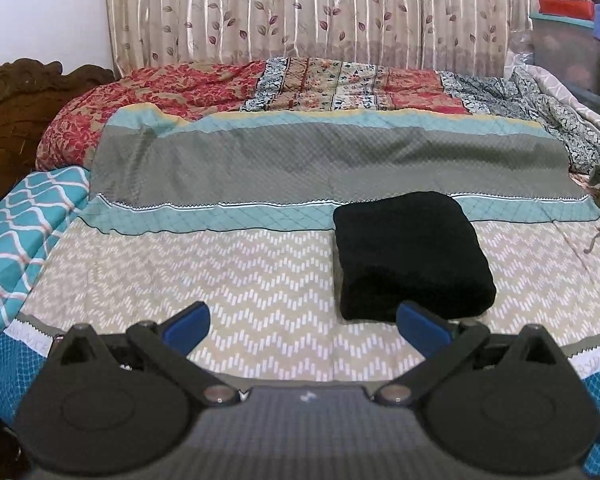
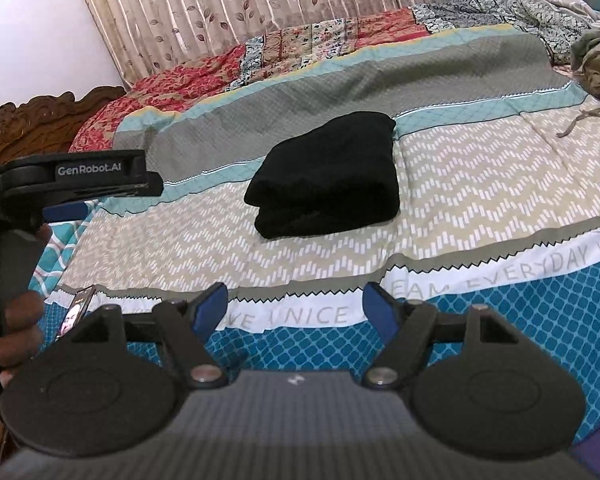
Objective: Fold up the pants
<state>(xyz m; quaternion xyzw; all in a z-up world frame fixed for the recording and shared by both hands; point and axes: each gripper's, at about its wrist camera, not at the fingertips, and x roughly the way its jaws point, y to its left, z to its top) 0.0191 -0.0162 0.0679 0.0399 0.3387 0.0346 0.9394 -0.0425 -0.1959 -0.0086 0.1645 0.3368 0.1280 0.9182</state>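
The black pants [image 1: 410,256] lie folded into a thick square bundle on the patterned bedspread [image 1: 240,280]. They also show in the right wrist view [image 2: 328,182], in the middle of the bed. My left gripper [image 1: 302,322] is open and empty, just in front and left of the bundle. My right gripper [image 2: 294,310] is open and empty, held back over the bed's front edge, well short of the pants. The left gripper's body [image 2: 80,178] shows at the left of the right wrist view, held in a hand.
A rumpled red and floral quilt [image 1: 260,88] lies along the back of the bed before a curtain [image 1: 300,8]. A carved wooden headboard [image 1: 24,100] stands at the left. An olive garment [image 2: 598,60] lies at the right edge. Storage boxes [image 1: 572,48] stand at far right.
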